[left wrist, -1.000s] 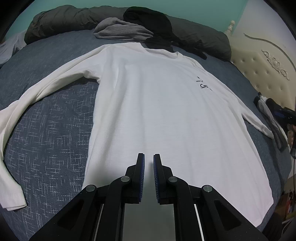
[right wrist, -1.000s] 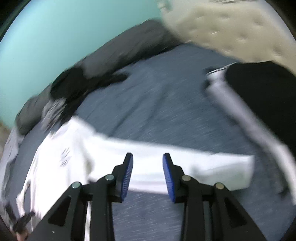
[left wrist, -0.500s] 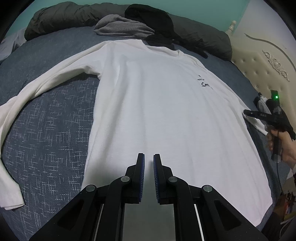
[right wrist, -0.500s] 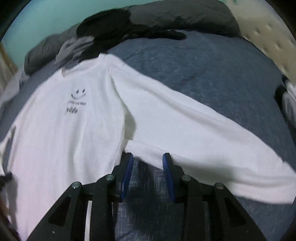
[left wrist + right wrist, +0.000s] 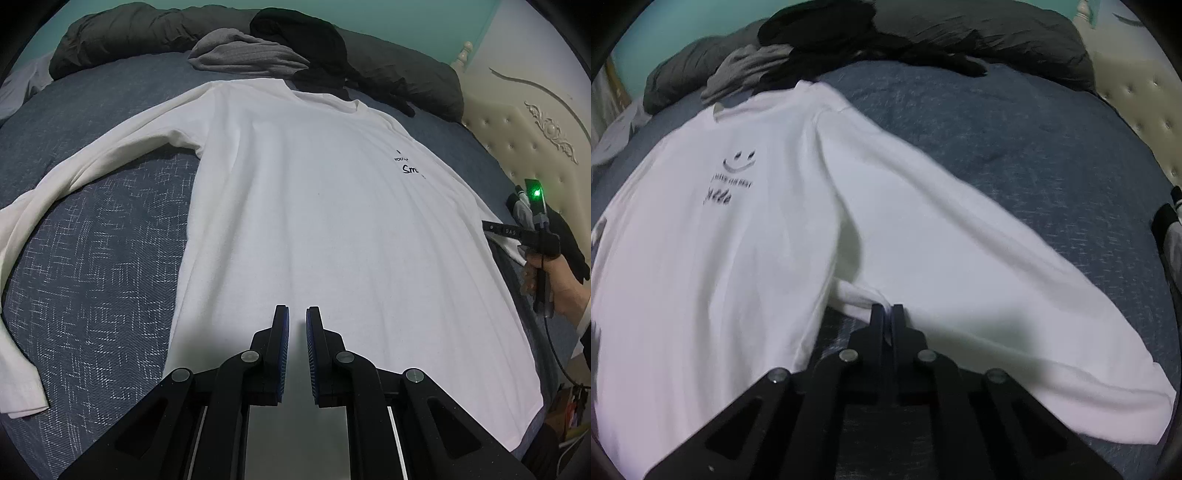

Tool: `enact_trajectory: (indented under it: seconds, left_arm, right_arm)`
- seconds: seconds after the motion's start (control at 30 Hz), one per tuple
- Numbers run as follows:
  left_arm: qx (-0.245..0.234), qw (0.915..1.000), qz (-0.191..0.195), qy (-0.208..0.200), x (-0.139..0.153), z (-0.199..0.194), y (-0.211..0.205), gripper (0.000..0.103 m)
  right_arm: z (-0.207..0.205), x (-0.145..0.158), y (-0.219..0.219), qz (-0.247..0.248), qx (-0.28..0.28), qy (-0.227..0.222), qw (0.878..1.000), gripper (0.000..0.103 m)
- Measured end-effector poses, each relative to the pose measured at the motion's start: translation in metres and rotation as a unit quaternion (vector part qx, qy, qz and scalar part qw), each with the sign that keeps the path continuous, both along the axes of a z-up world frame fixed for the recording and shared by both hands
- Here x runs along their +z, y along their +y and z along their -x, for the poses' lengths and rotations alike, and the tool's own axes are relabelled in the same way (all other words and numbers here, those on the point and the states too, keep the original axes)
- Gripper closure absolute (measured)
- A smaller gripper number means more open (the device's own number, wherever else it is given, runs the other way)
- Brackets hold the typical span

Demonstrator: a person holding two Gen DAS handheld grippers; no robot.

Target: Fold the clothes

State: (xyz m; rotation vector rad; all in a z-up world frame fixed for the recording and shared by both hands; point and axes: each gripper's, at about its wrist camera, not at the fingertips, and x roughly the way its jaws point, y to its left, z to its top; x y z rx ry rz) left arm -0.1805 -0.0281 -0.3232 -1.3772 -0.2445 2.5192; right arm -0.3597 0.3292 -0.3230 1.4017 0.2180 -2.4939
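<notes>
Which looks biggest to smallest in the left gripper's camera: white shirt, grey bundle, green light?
1. white shirt
2. grey bundle, though it lies farther away, so it shows smaller
3. green light

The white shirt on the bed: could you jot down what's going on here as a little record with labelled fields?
garment: white long-sleeved shirt, spread flat, front up, small dark print on the chest
surface: blue-grey bedspread
right gripper: jaws have just closed, pinching the lower edge of the shirt's sleeve near the armpit
left gripper: over the shirt's hem, jaws nearly together, nothing between them
sleeves: both lie out to the sides, not yet folded
beyond the collar: grey garment, black garment, dark duvet
</notes>
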Motion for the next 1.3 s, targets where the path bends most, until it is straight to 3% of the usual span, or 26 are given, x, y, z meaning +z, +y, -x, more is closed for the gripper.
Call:
enact_trajectory:
  seconds: [0.43, 0.57, 0.73, 0.87, 1.03, 1.23, 1.3]
  left_arm:
    - [0.002, 1.0, 0.002, 0.0, 0.0, 0.001, 0.0, 0.093]
    - [0.002, 1.0, 0.002, 0.0, 0.0, 0.0, 0.001, 0.093]
    - [0.003, 1.0, 0.002, 0.0, 0.001, -0.001, -0.001, 0.093]
    - [0.006, 1.0, 0.001, -0.002, 0.001, 0.0, -0.004, 0.093]
    - [0.008, 1.0, 0.0, -0.001, 0.002, 0.001, -0.005, 0.093]
    - [0.009, 1.0, 0.002, 0.0, 0.002, 0.001, -0.005, 0.093]
    - [0.01, 0.9999, 0.001, 0.001, 0.003, 0.002, -0.006, 0.093]
  right_arm:
    - [0.034, 0.036, 0.067, 0.013, -0.119, 0.039, 0.992, 0.101]
    - [0.038, 0.038, 0.07, 0.01, -0.125, 0.038, 0.991, 0.101]
    - [0.043, 0.021, 0.061, -0.02, -0.092, -0.013, 0.995, 0.101]
    - [0.043, 0.019, 0.074, 0.052, -0.082, -0.054, 0.994, 0.099]
    - [0.039, 0.052, 0.087, 0.122, -0.078, 0.013, 0.989, 0.099]
    - [0.071, 0.061, 0.081, 0.147, -0.109, 0.025, 0.983, 0.076]
    - [0.084, 0.057, 0.066, 0.144, -0.101, 0.012, 0.984, 0.073]
